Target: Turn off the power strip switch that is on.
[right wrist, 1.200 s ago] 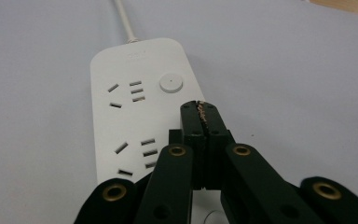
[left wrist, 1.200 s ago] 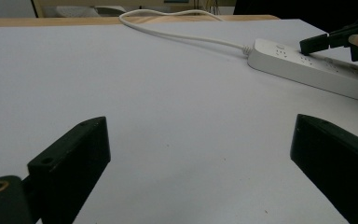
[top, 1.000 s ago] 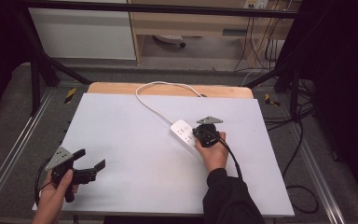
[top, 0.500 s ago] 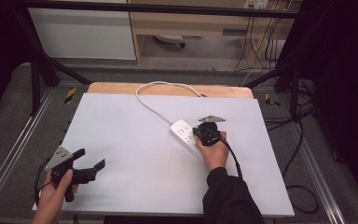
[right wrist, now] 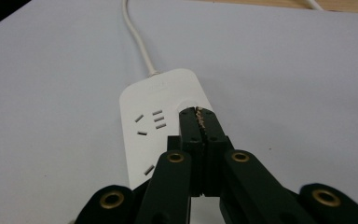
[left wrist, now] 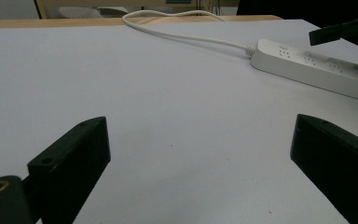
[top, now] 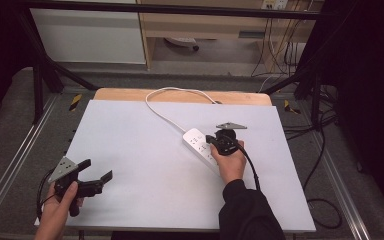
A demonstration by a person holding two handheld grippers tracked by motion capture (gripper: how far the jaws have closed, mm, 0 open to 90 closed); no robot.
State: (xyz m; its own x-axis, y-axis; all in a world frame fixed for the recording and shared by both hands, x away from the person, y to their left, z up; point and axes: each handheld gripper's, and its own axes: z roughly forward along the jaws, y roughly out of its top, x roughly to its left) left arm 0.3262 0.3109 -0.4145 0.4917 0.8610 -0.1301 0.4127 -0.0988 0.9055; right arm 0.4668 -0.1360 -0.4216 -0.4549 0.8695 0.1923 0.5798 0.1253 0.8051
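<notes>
The white plastic power strip [top: 200, 145] lies flat on the pale grey desk [top: 130, 150], right of centre, with its white round cable [top: 166, 99] looping from its far end toward the wooden back edge of the desk. In the right gripper view the strip [right wrist: 156, 126] shows slotted sockets on its top face and a round recessed button near the cable end. The right claw [right wrist: 200, 116] is fully closed with nothing between its jaws, and its joined tips rest on or just above that round button; contact itself cannot be confirmed. The step in hand is judged to be pressing the strip's switch with the closed tips. The next move calls for a short, straight push down onto the button, with the tips kept centred in the recess so they do not slide onto the neighbouring socket, followed by a clean lift. The strip is unrestrained and may shift under an oblique push. The left claw [top: 94, 176] stands open and empty, low over the near-left corner of the desk, well apart from the strip.
</notes>
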